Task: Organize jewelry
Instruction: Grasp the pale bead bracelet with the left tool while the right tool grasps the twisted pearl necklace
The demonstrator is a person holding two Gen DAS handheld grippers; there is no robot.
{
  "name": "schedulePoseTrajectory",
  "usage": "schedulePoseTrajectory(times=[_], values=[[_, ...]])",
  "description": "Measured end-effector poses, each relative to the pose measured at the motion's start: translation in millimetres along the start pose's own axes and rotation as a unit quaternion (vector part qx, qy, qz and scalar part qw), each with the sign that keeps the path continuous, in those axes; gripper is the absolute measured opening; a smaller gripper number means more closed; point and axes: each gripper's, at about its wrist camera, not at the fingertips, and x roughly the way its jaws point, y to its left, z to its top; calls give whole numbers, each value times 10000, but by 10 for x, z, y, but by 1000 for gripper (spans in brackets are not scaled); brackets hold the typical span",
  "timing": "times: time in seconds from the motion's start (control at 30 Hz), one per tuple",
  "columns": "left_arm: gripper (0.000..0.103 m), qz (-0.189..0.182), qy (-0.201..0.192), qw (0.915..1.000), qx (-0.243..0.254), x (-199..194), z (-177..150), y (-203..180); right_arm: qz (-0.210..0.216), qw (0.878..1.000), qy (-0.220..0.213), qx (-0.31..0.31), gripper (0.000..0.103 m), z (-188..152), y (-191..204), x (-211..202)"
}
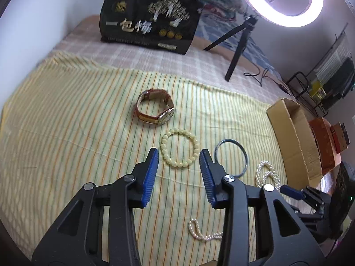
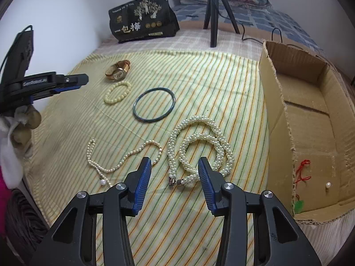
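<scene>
On the striped cloth lie a brown-strap watch [image 1: 155, 108] [image 2: 117, 71], a cream bead bracelet [image 1: 180, 147] [image 2: 117, 92], a dark green bangle [image 1: 231, 157] [image 2: 154, 104], a thick coiled pearl necklace [image 2: 199, 148] [image 1: 267, 174] and a thin pearl strand [image 2: 124, 158] [image 1: 203, 232]. My left gripper [image 1: 179, 158] is open and empty, just short of the bead bracelet. My right gripper [image 2: 175, 166] is open and empty, with the thick necklace's clasp end between its fingers. An open cardboard box [image 2: 310, 133] [image 1: 292, 133] at the right holds a red cord, a green pendant and a pearl.
A black snack bag [image 1: 150, 20] [image 2: 144, 17] stands at the back. A ring light [image 1: 281, 2] on a black tripod [image 2: 214, 15] stands behind the cloth with its cable trailing. The left gripper [image 2: 44, 84] shows at the left of the right wrist view. Folded bedding lies at the far back.
</scene>
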Motion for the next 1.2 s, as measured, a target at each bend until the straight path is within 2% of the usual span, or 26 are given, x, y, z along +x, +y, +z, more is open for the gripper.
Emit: schedulePoseTrajectory(times=[0.07,0.23,0.53,0.73,0.83,0.97,1.0,1.03,1.07,1.2], values=[[31,4,73,9999,-73,87,21,25,51,10000,44,42,37,8,-28,35],[30,-40,316,9992,-229,370,72,67,231,9995,108,204,34,45,-103,102],[28,363,502,9981,-17,676,54,8,492,9981,218,290,32,89,-121,232],[16,493,403,9979,80,707,63,19,452,9982,334,213,32,92,-116,353],[8,520,362,9980,38,707,65,44,267,9989,386,9,32,94,-43,386],[7,511,332,9981,11,708,69,56,-23,9983,457,-361,32,96,70,430],[7,511,329,9981,11,705,68,55,5,9985,453,-315,31,101,52,437],[7,495,322,9983,-19,695,71,60,12,9987,455,-238,17,109,24,442],[7,475,321,9983,-51,681,70,66,-133,9986,466,-190,14,117,-11,444],[6,355,296,9989,-124,583,76,60,-62,9991,423,-83,12,106,-64,389]])
